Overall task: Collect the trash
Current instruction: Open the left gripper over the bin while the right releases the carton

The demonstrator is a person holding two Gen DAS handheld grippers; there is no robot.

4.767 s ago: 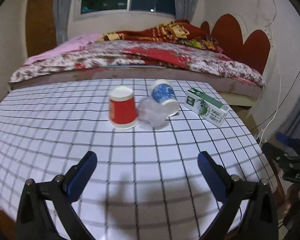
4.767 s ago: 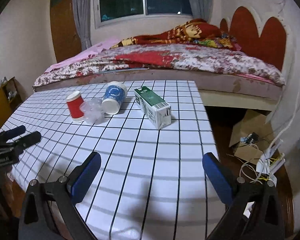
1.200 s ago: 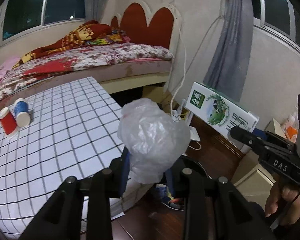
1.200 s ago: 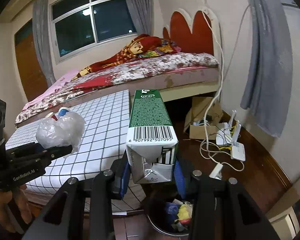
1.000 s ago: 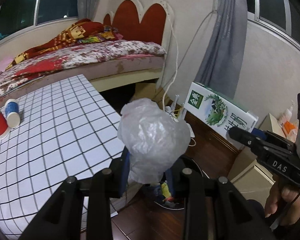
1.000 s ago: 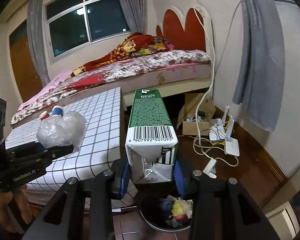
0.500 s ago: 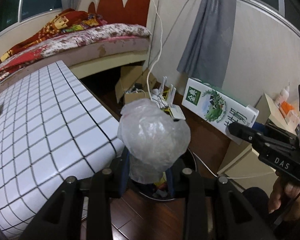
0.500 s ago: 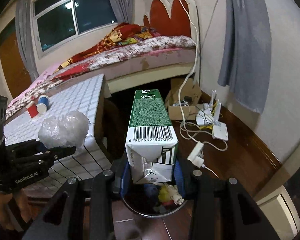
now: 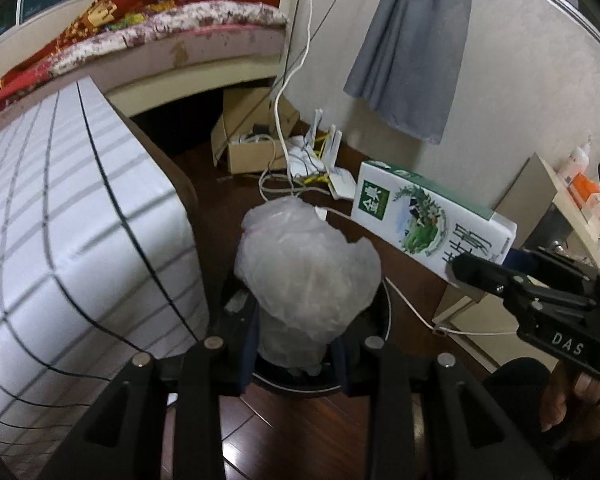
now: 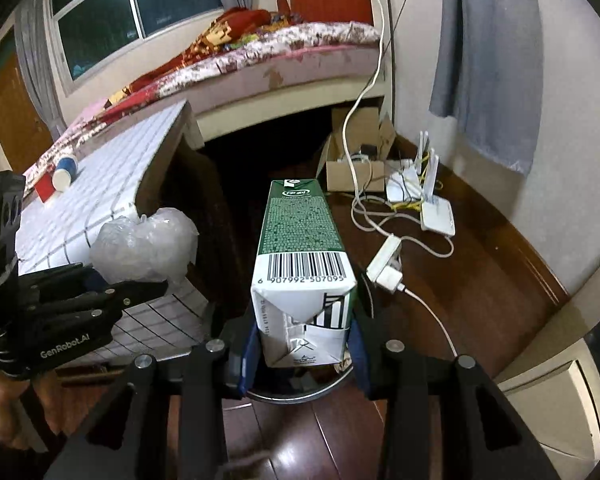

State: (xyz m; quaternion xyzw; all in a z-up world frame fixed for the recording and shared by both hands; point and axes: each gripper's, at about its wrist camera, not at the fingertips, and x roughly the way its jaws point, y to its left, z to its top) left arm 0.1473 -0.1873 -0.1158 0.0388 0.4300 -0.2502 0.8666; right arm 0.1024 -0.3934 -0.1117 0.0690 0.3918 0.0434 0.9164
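Note:
My left gripper [image 9: 294, 354] is shut on a crumpled clear plastic bag [image 9: 306, 268] and holds it right above a round dark trash bin [image 9: 382, 300] on the floor. My right gripper [image 10: 302, 354] is shut on a green and white milk carton [image 10: 302, 256], also over the bin [image 10: 296, 394]. The carton shows in the left wrist view [image 9: 432, 222], the bag in the right wrist view [image 10: 146, 246]. A red cup [image 10: 44, 190] and a blue cup [image 10: 64, 172] lie on the checked table [image 10: 112, 184].
The table's corner [image 9: 100, 216] is close on the left of the bin. A cardboard box [image 9: 252, 140], white routers [image 10: 436, 208], a power strip [image 10: 386, 266] and cables lie on the wooden floor. A bed [image 10: 276, 52] stands behind. A low cabinet [image 9: 540, 220] is at right.
Both grippers have moved away from the table and lowered toward the trash bin, still holding the bag and the carton. The bin is now directly under them.

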